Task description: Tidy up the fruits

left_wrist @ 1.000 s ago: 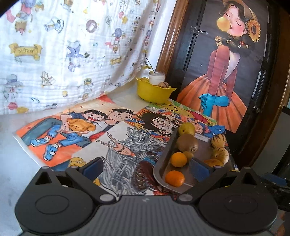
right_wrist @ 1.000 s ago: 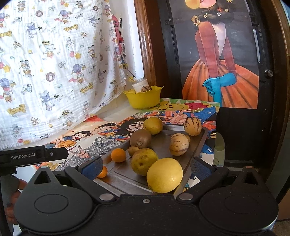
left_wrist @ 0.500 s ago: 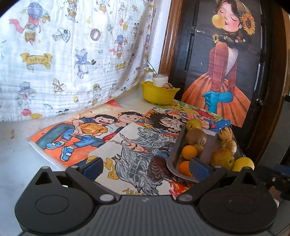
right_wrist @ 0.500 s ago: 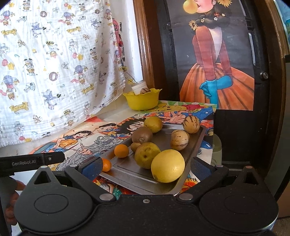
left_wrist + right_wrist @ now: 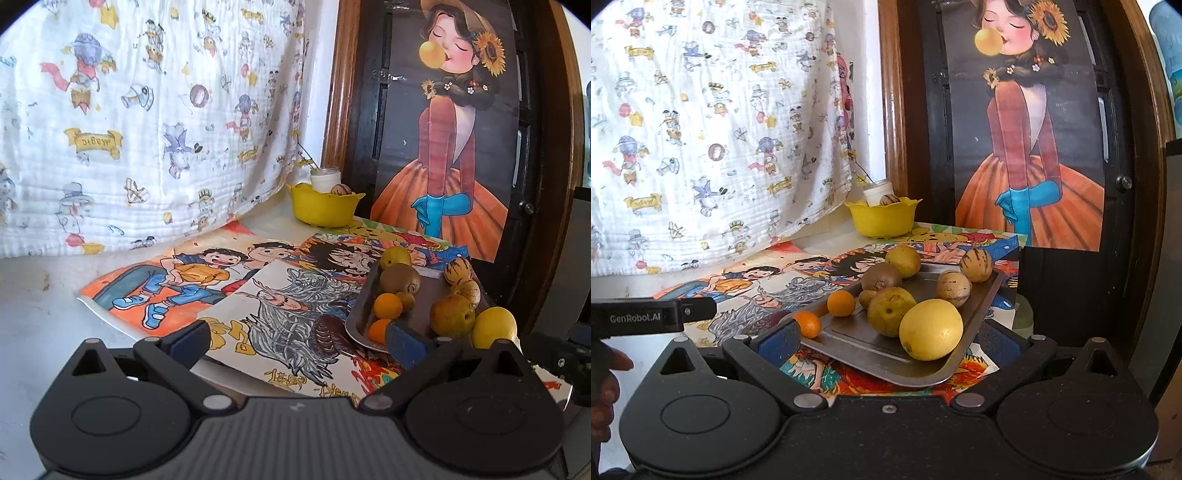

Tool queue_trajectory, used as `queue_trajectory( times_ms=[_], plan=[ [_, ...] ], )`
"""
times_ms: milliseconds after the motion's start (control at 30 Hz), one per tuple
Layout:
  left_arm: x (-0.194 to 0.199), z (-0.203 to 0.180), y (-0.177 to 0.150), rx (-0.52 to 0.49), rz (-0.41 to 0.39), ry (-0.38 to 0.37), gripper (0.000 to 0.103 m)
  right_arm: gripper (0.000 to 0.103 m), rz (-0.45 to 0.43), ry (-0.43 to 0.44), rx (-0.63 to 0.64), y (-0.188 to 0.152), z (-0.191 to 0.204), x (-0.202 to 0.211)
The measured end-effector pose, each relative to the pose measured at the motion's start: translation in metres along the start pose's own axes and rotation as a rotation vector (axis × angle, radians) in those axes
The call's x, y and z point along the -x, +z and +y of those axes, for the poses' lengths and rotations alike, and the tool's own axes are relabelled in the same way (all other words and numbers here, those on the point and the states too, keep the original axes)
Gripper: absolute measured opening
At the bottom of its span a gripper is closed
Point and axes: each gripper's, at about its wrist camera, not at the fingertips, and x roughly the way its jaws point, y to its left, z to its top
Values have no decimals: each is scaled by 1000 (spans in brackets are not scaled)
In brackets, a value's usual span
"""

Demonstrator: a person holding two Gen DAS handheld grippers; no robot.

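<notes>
Directly ahead, fruit tray [image 5: 979,314] between open right hand-held gripper [image 5: 886,341] fingers

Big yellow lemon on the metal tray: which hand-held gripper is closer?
Right. The right hand-held gripper sits just before the big yellow lemon, open. The left hand-held gripper is off to the lemon's left, open over the drawings.

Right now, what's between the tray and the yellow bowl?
No objects, just cartoon posters covering the table between tray and yellow bowl; right wrist view shows it.

Two black tools, left [image 5: 299,341] and right [image 5: 890,341]: blue finger pads [image 5: 777,341], silver pivot screws [image 5: 807,400], white "GenRobot.AI" lettering [image 5: 639,318].
</notes>
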Motion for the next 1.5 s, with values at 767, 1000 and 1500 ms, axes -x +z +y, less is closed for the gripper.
queue_trajectory(
  times_ms=[767, 1000, 1500],
  plan=[
    [20, 5, -19, -11, -5, -12, 103, 102, -51, 6, 15, -16, 9, 23],
    [23, 5, -23, -16, 12, -26, 103, 102, -51, 5, 16, -17, 10, 23],
    [24, 7, -25, -12, 22, -27, 103, 102, -45, 2, 18, -19, 14, 23]
  ],
)
